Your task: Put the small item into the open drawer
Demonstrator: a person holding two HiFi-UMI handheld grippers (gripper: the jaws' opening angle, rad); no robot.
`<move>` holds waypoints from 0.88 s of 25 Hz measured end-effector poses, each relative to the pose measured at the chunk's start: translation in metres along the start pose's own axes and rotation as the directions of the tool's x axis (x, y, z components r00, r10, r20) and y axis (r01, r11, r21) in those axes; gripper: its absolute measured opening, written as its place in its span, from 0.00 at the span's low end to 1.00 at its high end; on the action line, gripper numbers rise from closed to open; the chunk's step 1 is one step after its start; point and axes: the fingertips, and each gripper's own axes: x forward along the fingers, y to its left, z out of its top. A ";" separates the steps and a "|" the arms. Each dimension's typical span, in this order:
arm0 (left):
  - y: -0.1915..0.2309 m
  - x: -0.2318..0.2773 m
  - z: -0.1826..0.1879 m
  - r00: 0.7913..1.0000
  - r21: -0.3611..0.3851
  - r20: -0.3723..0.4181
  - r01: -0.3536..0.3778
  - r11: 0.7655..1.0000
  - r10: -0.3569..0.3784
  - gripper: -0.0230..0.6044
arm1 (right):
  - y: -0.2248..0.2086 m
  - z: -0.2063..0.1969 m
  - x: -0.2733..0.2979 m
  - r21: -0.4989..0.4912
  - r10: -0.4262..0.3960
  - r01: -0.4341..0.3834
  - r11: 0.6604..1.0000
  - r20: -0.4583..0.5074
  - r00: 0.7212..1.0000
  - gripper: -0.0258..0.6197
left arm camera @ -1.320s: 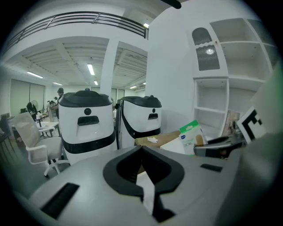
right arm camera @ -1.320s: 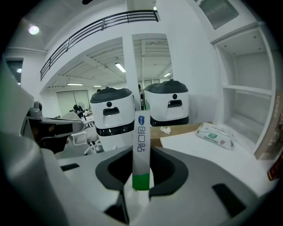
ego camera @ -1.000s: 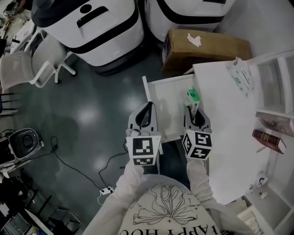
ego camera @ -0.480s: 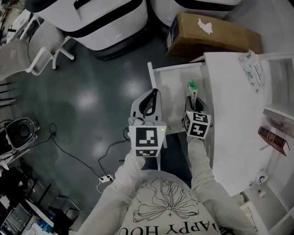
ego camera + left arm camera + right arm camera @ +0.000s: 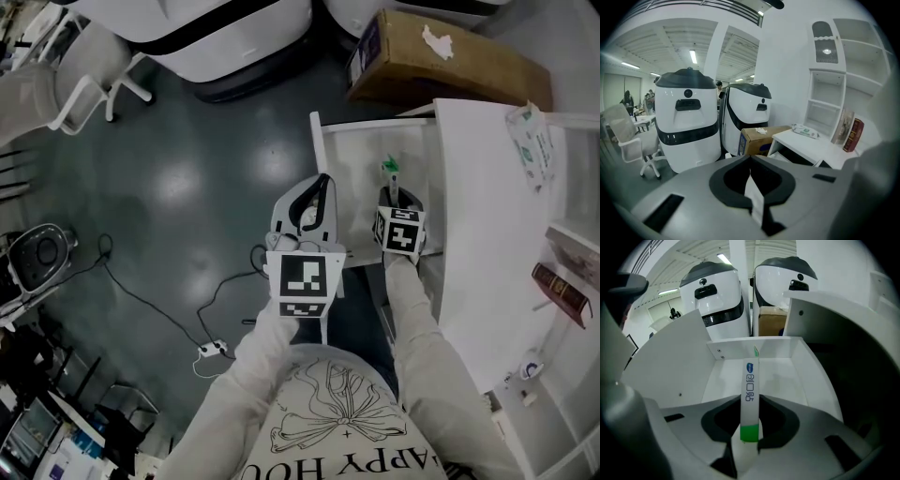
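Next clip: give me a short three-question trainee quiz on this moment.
1. True or false: the right tongs grip a white-and-green tube.
2. The tube's far end is above: A the desk top; B the open drawer; C the cardboard box.
3. Fill in: the left tongs hold ____.
Key: 1 true; 2 B; 3 nothing.

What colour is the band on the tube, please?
Green band on the tube; right gripper view.
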 end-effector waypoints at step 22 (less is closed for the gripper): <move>-0.002 -0.007 0.013 1.000 -0.001 0.007 0.006 1.000 -0.006 0.04 | 0.001 0.022 -0.006 0.035 0.050 -0.051 0.998 0.038 0.998 0.28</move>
